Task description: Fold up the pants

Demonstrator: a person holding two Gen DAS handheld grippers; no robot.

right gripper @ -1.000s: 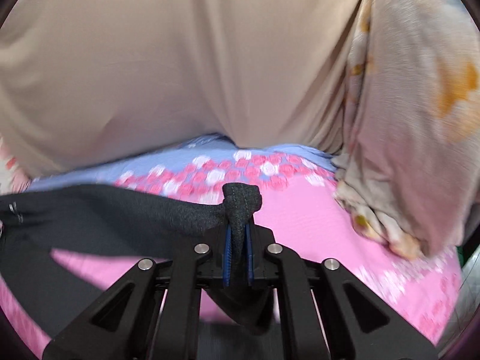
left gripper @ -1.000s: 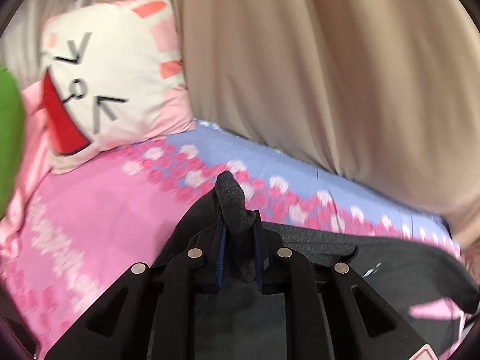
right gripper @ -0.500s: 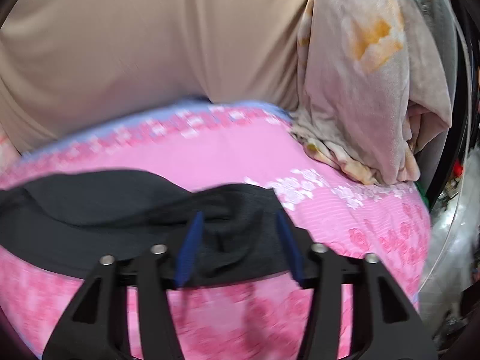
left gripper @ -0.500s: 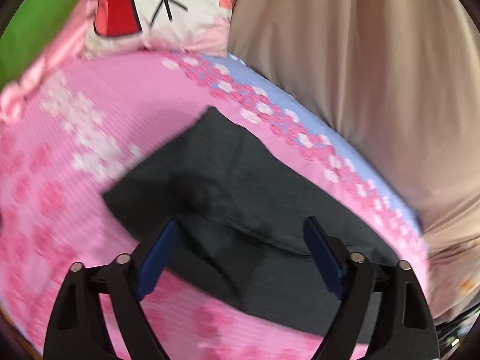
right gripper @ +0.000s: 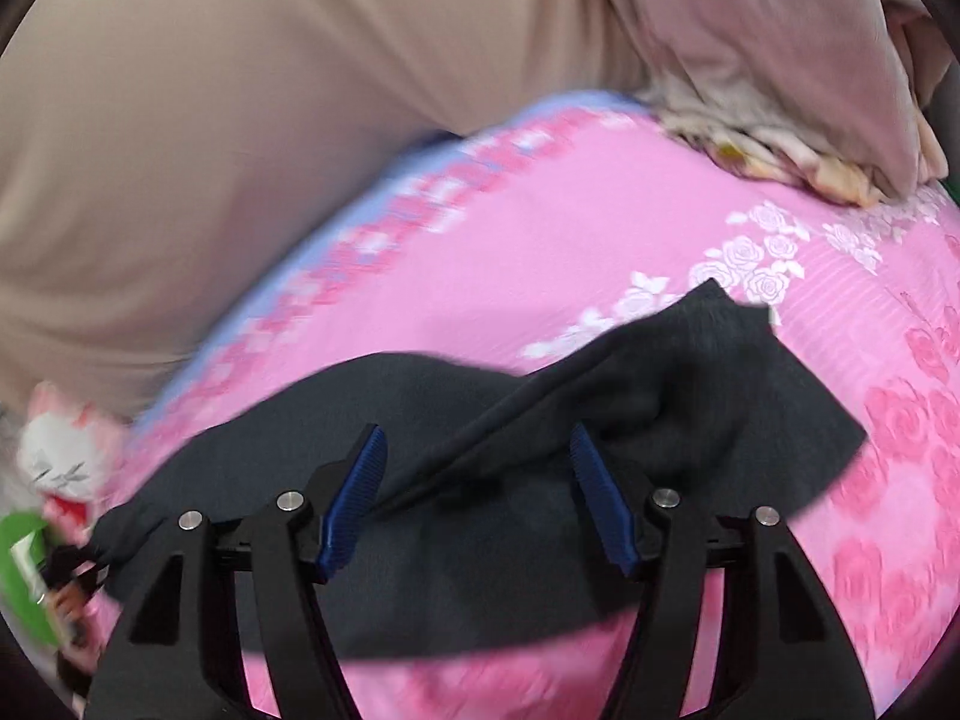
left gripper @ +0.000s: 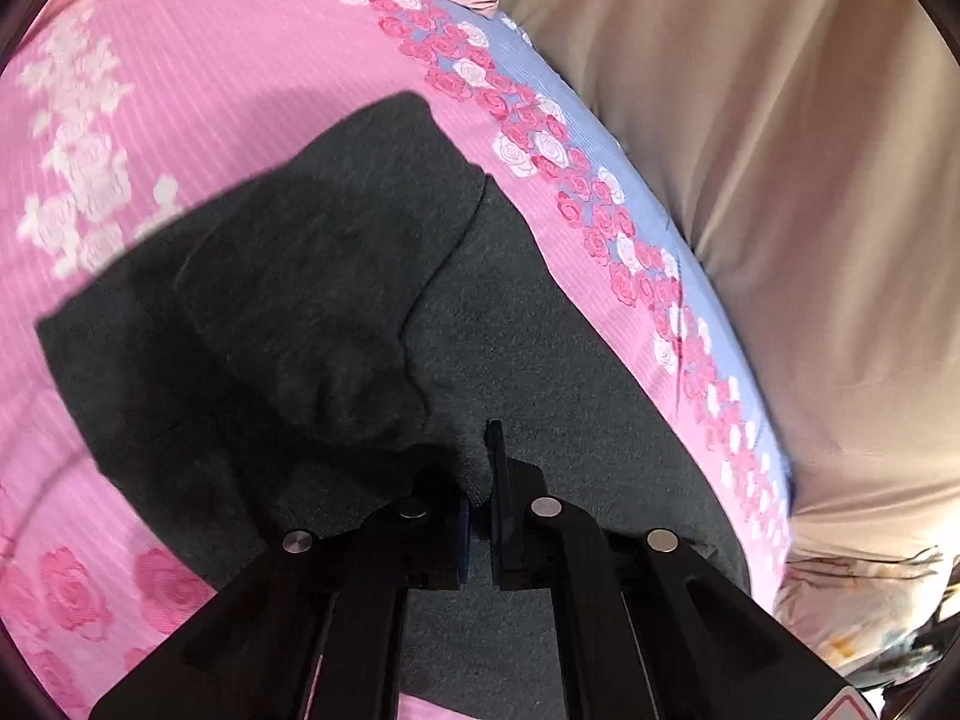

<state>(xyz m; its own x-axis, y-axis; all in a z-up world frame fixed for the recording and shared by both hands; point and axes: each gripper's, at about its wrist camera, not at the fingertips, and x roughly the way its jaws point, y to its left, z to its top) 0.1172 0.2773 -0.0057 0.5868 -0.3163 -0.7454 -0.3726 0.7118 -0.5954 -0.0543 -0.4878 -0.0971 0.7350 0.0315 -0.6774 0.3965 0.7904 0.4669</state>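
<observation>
Dark grey pants (left gripper: 300,300) lie folded over on the pink flowered bedsheet (left gripper: 210,90), one layer on top of another. In the left wrist view my left gripper (left gripper: 480,474) is low on the cloth, shut on a small ridge of the pants pinched between its blue pads. In the right wrist view the pants (right gripper: 690,408) spread under my right gripper (right gripper: 477,444). Its jaws are apart and closing, with a raised fold of the top layer running between them. The pads do not press on it.
A beige curtain (left gripper: 750,180) hangs along the far side of the bed. A crumpled pale cloth pile (right gripper: 780,90) sits at the back right. A cat-face pillow (right gripper: 60,456) and a green object (right gripper: 18,570) lie at the left edge.
Both grippers let go of the lifted pants, which dropped flat onto the bed. Both then sank toward the cloth. The left has shut on a fold; the right's jaws have narrowed.
</observation>
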